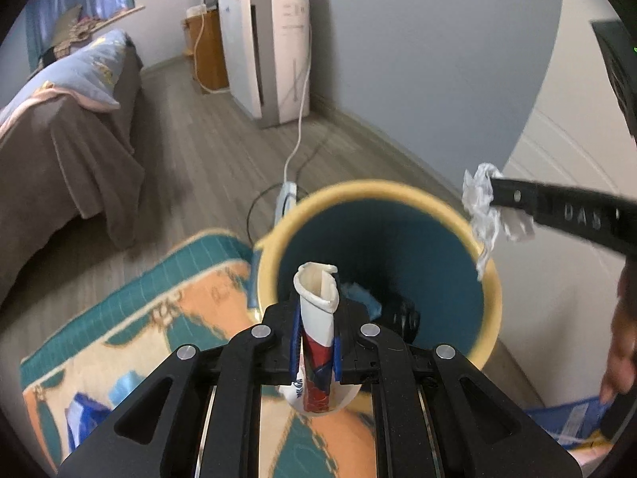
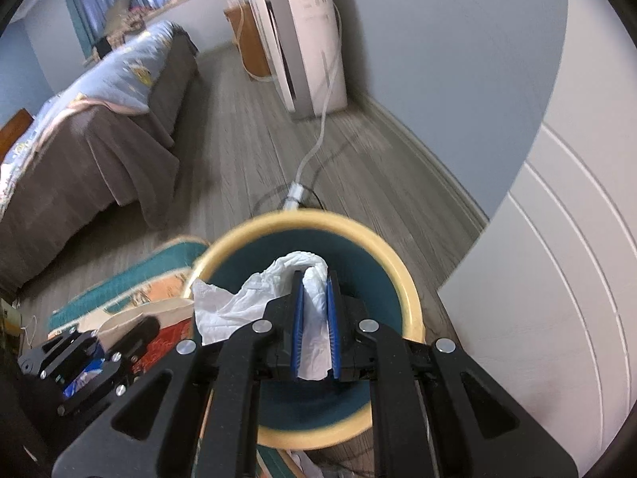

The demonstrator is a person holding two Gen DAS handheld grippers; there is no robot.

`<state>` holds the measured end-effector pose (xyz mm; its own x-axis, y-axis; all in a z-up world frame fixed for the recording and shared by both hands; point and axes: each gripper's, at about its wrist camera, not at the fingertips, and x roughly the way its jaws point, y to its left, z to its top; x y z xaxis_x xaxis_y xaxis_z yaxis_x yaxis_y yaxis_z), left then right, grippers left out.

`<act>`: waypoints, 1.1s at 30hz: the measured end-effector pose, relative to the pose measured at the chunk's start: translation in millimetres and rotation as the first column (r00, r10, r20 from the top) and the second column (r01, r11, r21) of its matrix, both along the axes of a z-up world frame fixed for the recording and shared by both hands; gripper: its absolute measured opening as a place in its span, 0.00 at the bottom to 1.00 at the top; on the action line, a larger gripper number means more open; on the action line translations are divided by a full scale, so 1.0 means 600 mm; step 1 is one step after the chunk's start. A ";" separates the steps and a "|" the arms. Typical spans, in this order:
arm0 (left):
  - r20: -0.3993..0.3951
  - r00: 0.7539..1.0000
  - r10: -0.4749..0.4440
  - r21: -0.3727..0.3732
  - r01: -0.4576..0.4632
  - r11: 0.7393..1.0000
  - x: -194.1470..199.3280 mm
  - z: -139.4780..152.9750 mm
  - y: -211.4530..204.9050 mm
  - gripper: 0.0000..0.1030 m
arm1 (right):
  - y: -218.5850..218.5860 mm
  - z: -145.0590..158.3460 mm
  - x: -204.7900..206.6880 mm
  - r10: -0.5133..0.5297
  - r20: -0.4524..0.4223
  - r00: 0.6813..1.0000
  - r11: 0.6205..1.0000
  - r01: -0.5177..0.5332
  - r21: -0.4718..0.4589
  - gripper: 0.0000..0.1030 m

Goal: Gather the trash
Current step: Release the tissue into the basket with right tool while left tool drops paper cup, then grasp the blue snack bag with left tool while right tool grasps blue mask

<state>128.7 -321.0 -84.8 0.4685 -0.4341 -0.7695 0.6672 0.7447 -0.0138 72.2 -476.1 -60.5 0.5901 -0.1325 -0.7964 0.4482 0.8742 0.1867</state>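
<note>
A teal bin with a yellow rim [image 1: 378, 191] stands on the floor by the rug. My left gripper [image 1: 316, 310] is shut on a squashed paper cup [image 1: 316, 290], white with red and blue print, held over the bin's near rim. My right gripper [image 2: 314, 283] is shut on a crumpled white tissue [image 2: 239, 306], which hangs over the bin's mouth [image 2: 410, 290]. In the left wrist view that tissue [image 1: 483, 207] and the right gripper's black finger [image 1: 517, 195] sit above the bin's right rim. Dark and blue items lie at the bin's bottom [image 1: 402, 314].
A patterned teal and orange rug [image 1: 131, 318] lies left of the bin. A bed with a brown cover [image 1: 67, 147] stands further left. A white appliance [image 1: 270, 51] with a cord [image 1: 298, 135] is against the far wall. A white door [image 2: 557, 259] is to the right.
</note>
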 end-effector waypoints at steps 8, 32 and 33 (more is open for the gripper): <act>0.065 0.998 0.000 -0.052 0.003 0.999 0.004 0.029 0.002 0.51 | 0.001 0.016 0.005 -0.029 0.050 0.998 0.999 0.030 -0.022 0.41; 0.126 0.970 0.208 -0.031 -0.205 0.978 -0.032 0.098 0.239 0.92 | 0.129 0.081 0.046 0.058 0.083 0.995 0.998 -0.058 -0.005 0.94; 0.128 0.966 0.222 -0.034 -0.220 0.975 -0.035 0.107 0.258 0.92 | 0.139 0.084 0.047 0.069 0.083 0.994 0.998 -0.068 -0.009 0.94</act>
